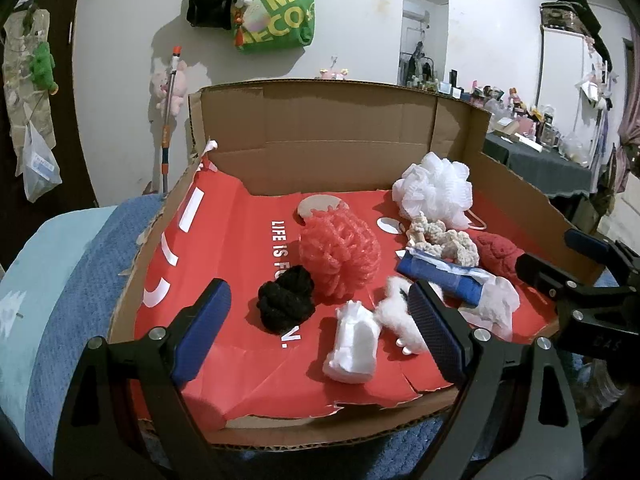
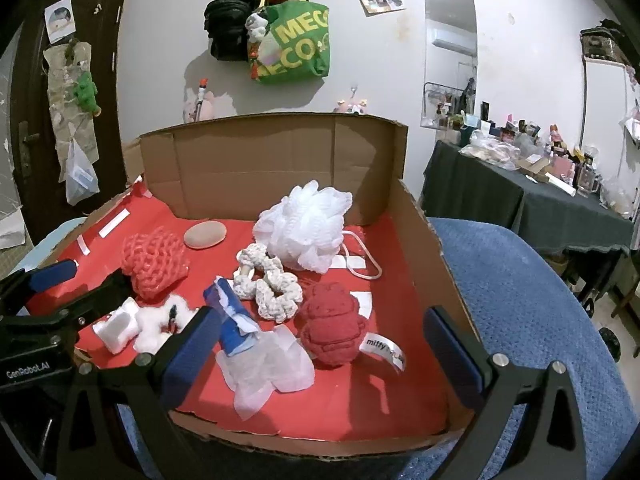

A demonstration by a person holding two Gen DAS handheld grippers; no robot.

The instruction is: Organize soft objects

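A cardboard box (image 1: 320,140) lined with red paper holds several soft things. A white mesh pouf (image 1: 434,188) lies at the back right, a coral knitted ball (image 1: 340,250) in the middle, a black yarn knot (image 1: 286,298) in front of it. A white foam piece (image 1: 354,344) and a cotton tuft (image 1: 396,314) lie near the front. My left gripper (image 1: 320,332) hovers open over the box's front edge, nothing between its fingers. My right gripper (image 2: 324,356) is open too, above a clear plastic bag (image 2: 268,368), a blue packet (image 2: 234,320) and a red knitted toy (image 2: 332,330).
A cream crochet ring (image 2: 272,284) lies mid-box and a tan disc (image 2: 205,235) near the back. The box rests on a blue cushion (image 2: 520,300). A dark-clothed table (image 2: 520,200) with clutter stands at the right. Bags hang on the wall (image 2: 280,32).
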